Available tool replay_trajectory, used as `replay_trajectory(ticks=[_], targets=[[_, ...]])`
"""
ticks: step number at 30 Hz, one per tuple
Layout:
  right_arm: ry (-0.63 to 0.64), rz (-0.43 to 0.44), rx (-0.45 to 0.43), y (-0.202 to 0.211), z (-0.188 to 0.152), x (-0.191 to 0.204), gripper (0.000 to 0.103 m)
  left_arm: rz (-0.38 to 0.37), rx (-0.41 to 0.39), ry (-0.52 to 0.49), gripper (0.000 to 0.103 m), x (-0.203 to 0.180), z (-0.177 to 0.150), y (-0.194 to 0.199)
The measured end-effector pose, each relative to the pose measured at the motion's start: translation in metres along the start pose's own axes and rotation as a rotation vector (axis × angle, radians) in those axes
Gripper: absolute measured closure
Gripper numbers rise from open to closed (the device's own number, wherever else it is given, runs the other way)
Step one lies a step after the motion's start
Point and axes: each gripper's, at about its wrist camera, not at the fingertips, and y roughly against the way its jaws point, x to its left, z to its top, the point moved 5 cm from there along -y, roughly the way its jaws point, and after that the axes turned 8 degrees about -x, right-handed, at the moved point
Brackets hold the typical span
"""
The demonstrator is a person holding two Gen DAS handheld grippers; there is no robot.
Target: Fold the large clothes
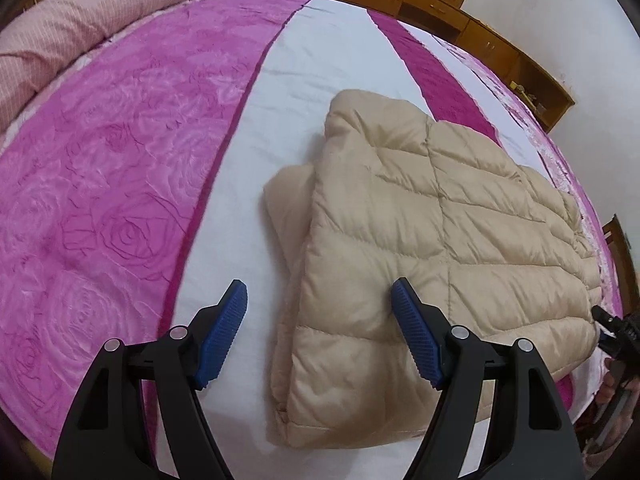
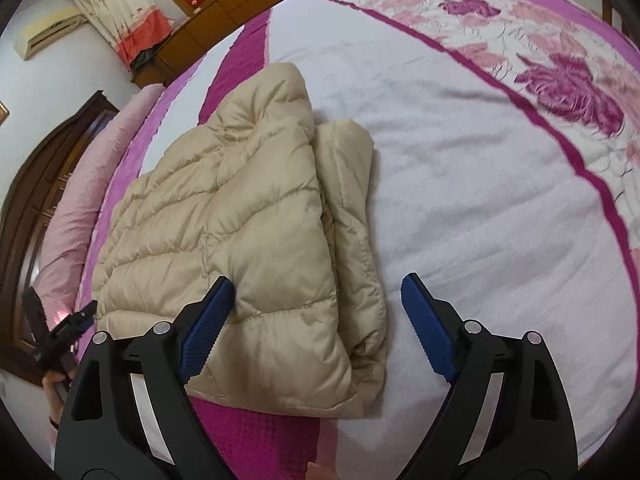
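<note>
A beige quilted puffer jacket (image 1: 420, 220) lies folded into a thick rectangle on the bed; it also shows in the right wrist view (image 2: 240, 220). My left gripper (image 1: 320, 320) is open and empty, hovering over one end of the jacket, its blue pads straddling the folded edge. My right gripper (image 2: 316, 312) is open and empty over the opposite end. The right gripper shows at the right edge of the left wrist view (image 1: 616, 332), and the left gripper at the left edge of the right wrist view (image 2: 68, 328).
The bed has a pink, magenta and white floral cover (image 1: 120, 160). A pink rolled duvet (image 1: 80, 28) lies at the head end. Wooden cabinets (image 1: 440, 4) line the wall behind. A dark wooden headboard (image 2: 40, 184) and a curtained window (image 2: 132, 20) show in the right wrist view.
</note>
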Motion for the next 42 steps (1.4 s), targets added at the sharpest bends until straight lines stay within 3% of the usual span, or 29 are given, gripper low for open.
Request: replay_trajectory(ticks=[5,8,9,11,14,17,26,30,36,42], targets=[[-0.069,0.083,0.027,-0.015,-0.002,0.003,0.017,-0.134,0.048,0.064,0.03,-0.008,-0.006,-0.012],[-0.107,0.115,0.027,-0.021,-0.003,0.003,0.02,-0.181,0.062,0.095,0.039,-0.013,-0.009,-0.018],[-0.129,0.134,0.03,-0.022,-0.004,0.002,0.025,-0.187,0.065,0.101,0.046,-0.014,-0.01,-0.019],[-0.161,0.18,0.039,-0.02,-0.003,0.001,0.048,-0.223,0.08,0.115,0.06,-0.017,-0.012,-0.018],[-0.165,0.227,0.047,-0.007,0.0,0.001,0.069,-0.253,0.096,0.108,0.074,-0.022,-0.012,-0.011],[-0.164,0.251,0.032,0.012,0.005,0.0,0.076,-0.264,0.114,0.091,0.078,-0.032,-0.013,-0.002],[-0.158,0.168,0.01,0.085,0.003,-0.046,0.077,-0.341,0.213,0.001,0.077,-0.089,-0.054,0.02],[-0.168,0.151,0.027,0.089,-0.007,-0.062,0.073,-0.294,0.209,-0.071,0.066,-0.103,-0.062,0.016],[-0.151,0.092,0.002,0.079,-0.013,-0.067,0.051,-0.228,0.203,-0.093,0.055,-0.103,-0.052,0.017],[-0.079,0.058,-0.012,0.087,-0.018,-0.066,0.037,-0.159,0.132,-0.162,0.054,-0.104,-0.036,0.053]])
